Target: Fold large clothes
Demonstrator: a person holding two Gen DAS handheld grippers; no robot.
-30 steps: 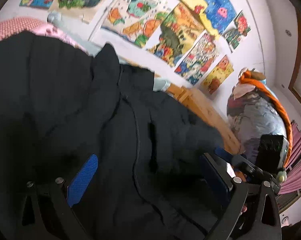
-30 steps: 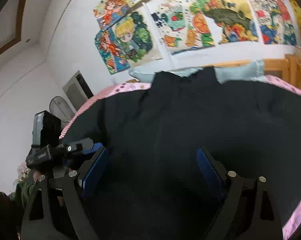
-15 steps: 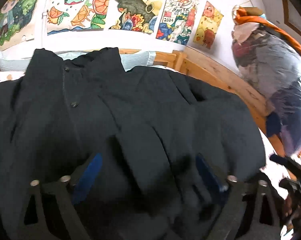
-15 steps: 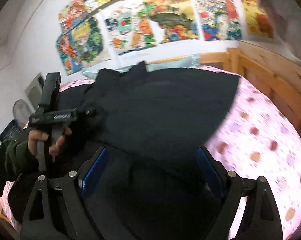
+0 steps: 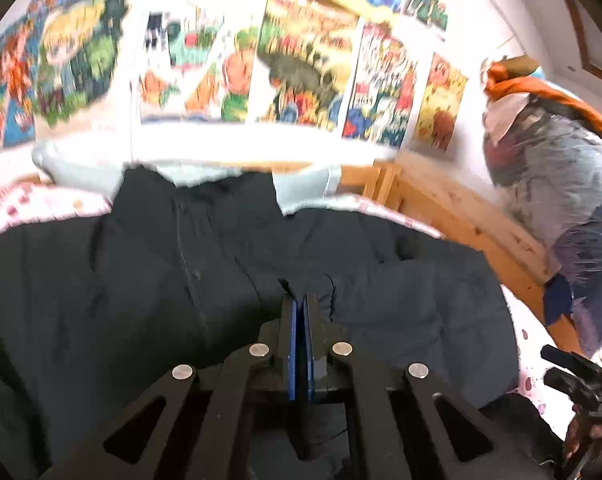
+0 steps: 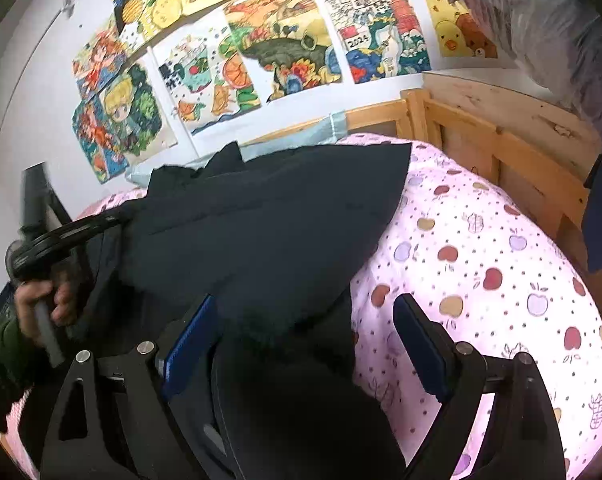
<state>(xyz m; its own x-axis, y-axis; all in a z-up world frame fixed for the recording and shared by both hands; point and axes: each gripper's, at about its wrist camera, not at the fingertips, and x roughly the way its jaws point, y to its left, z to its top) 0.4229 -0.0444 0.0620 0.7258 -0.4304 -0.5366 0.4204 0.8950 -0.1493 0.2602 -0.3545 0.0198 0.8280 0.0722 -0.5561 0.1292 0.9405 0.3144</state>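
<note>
A large black jacket (image 5: 141,300) lies spread on the bed, its collar toward the wall. My left gripper (image 5: 299,300) is shut, its blue pads pressed together on a small fold of the jacket near the middle; a dark tuft shows at the tips. In the right wrist view the jacket (image 6: 281,208) has one side folded over, and the left gripper (image 6: 115,218) meets its left edge, held by a hand (image 6: 41,300). My right gripper (image 6: 305,304) stands open over the jacket's near right edge, its pads apart from the cloth.
The bed has a pink apple-print sheet (image 6: 481,260), bare to the right of the jacket. A wooden bed frame (image 6: 501,148) runs along the far and right sides. Posters (image 6: 281,48) cover the wall. A plastic-wrapped bundle (image 5: 561,180) stands at the right.
The left jaws went from wide open to shut on a fold of the jacket. The right gripper slid to the jacket's right edge, so the pink sheet now shows.
</note>
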